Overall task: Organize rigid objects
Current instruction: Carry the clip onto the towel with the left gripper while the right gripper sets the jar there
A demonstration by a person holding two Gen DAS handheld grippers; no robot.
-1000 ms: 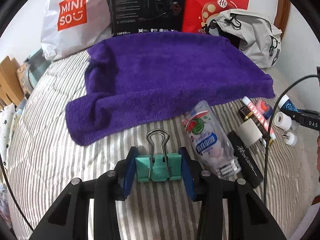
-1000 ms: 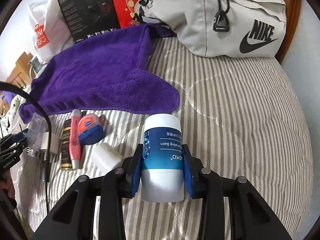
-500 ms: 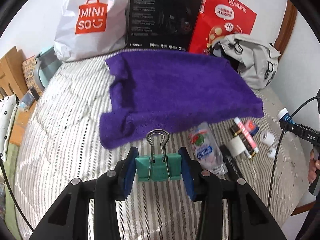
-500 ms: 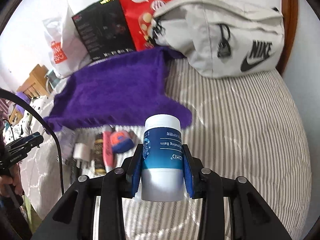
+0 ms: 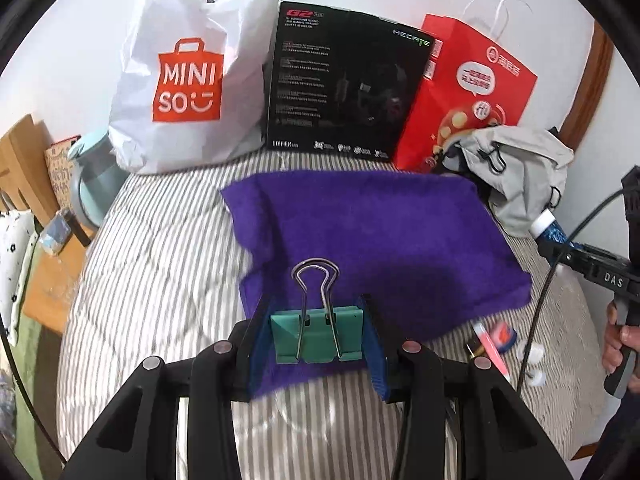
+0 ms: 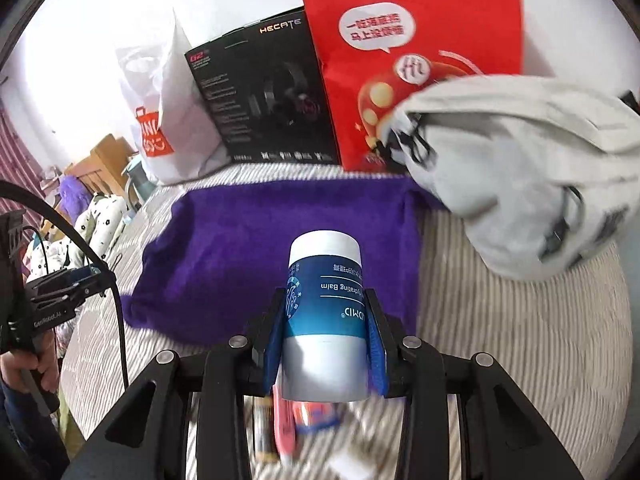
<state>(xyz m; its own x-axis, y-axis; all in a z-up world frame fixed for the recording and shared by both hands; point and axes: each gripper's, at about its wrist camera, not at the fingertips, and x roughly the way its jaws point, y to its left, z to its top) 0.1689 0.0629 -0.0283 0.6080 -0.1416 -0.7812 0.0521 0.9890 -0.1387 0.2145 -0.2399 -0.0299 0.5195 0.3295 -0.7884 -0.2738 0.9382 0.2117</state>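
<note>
Two grippers are loaded: the left gripper (image 5: 317,338) clamps a green binder clip (image 5: 317,336), the right gripper (image 6: 326,344) a balm jar (image 6: 325,320), both above the purple towel's (image 5: 372,236) near edge; blurred small items (image 6: 296,424) lie half-hidden beneath.

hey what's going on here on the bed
A person is tidying small items on a striped bed, with a gripper in each hand. The left gripper is shut on a green binder clip; the right gripper is shut on a blue-and-white balm jar. Both are held up in front of a purple towel. A few more small items lie on the bed by the towel's edge.
</note>
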